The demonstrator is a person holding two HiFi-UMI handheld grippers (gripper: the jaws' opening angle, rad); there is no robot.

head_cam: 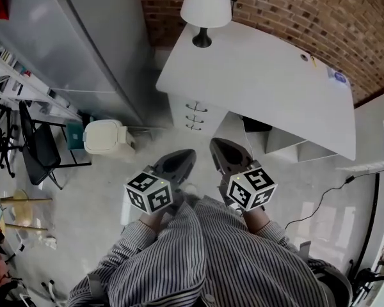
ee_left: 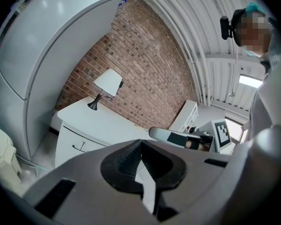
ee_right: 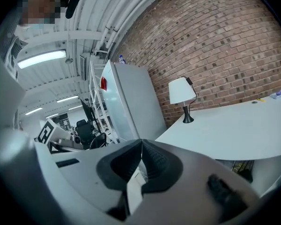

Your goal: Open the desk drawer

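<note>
The desk drawers (head_cam: 192, 117) sit in a white stack of three under the near left corner of the table (head_cam: 262, 82), at about 12 o'clock from both grippers and well apart from them. The lamp (head_cam: 206, 8) stands on the table corner straight above the stack. We hold the left gripper (head_cam: 187, 155) and the right gripper (head_cam: 219, 144) side by side, and both point toward the stack. Each one's own view shows its ribbed pads pressed together with nothing between them, so both are closed and empty. A pale lidded bin (head_cam: 105, 137) stands on the floor at 9 o'clock from the left gripper, clear of the way in. In the left gripper view the top drawer's handle (ee_left: 79, 148) shows as a thin dark curved pull. It is too small there to tell whether it is a bar or a loop. We judge the drawer to be a stiff box on runners, light to moderate in weight, that should slide if pulled straight out and may bind if dragged sideways. The handle looks smooth and narrow, so it could slip. We would open one gripper, close it across the middle of the pull and draw level toward 6 o'clock.
</note>
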